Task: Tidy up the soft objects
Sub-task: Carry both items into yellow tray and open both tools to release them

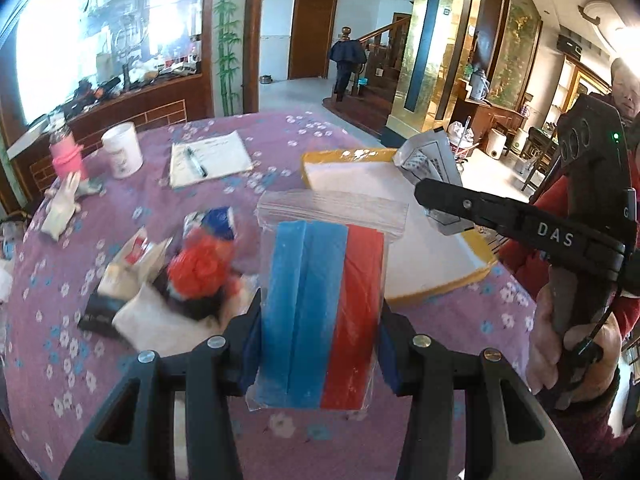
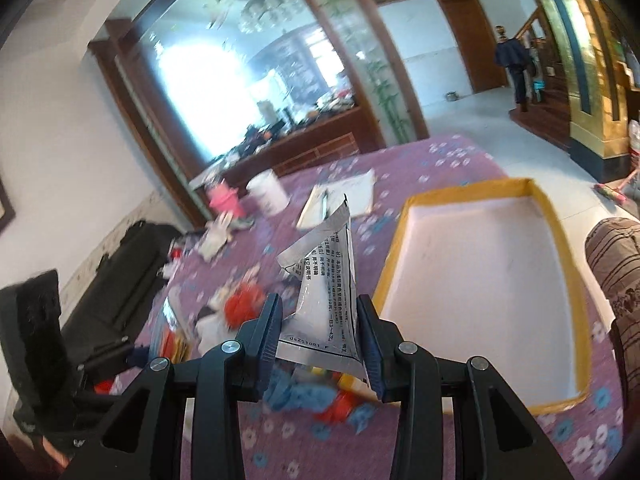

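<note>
Both grippers are loaded: left gripper [image 1: 320, 344] pinches a clear bag of blue and red cloths [image 1: 320, 312], right gripper [image 2: 320, 344] clamps a silver printed pouch [image 2: 324, 292] near the yellow-rimmed tray [image 2: 480, 272].

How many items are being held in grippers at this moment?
2. A clear bag of blue and red strips in the left gripper; a silver printed sachet in the right gripper, beside the yellow-rimmed tray.

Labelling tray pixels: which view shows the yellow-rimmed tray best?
Right wrist view: the yellow-rimmed tray shows nearly its whole rim and bare white floor. In the left wrist view the zip bag and right gripper cover much of it.
</note>
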A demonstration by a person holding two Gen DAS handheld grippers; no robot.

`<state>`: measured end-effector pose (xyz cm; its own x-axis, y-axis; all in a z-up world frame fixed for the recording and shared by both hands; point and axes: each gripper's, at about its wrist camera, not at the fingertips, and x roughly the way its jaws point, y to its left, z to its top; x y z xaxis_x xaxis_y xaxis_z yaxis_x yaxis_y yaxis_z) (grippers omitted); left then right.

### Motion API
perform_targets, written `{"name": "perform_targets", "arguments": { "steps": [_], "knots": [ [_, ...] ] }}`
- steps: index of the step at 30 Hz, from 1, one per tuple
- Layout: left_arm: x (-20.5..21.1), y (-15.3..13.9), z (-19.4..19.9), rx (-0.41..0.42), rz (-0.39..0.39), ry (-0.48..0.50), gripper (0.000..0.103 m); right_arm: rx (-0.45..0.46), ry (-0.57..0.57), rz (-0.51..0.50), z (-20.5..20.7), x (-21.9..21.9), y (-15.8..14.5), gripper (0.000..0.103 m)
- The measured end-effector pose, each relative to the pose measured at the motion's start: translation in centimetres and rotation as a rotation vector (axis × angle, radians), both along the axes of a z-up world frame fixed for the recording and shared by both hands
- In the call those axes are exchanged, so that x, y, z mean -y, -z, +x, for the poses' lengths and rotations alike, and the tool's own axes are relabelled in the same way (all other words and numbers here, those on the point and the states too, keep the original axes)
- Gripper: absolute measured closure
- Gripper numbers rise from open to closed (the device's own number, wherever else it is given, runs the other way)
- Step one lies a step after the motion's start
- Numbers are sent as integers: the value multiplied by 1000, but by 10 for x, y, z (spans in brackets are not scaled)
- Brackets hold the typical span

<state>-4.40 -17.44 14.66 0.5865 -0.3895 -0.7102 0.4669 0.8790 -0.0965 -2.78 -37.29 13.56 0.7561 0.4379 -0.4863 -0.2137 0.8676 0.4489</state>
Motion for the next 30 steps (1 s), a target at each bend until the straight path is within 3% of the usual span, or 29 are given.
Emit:
{"name": "perform_targets", "arguments": {
  "steps": [6,13,20,25,30],
  "knots": [
    [36,-16,29,-12,1,16,56,36,82,19,18,28,-19,63],
    [83,-13,87,-80,4,19,56,-22,185,88,78,67,-16,63],
    [137,32,152,-174,66,-1,56,-186,290,131,148,116,43,63],
    [169,79,186,-252,117,-15,57,-275,266,124,161,128,78,63],
    [183,113,203,-332,130,-33,57,-330,329,67,167,138,95,63]
  ]
}}
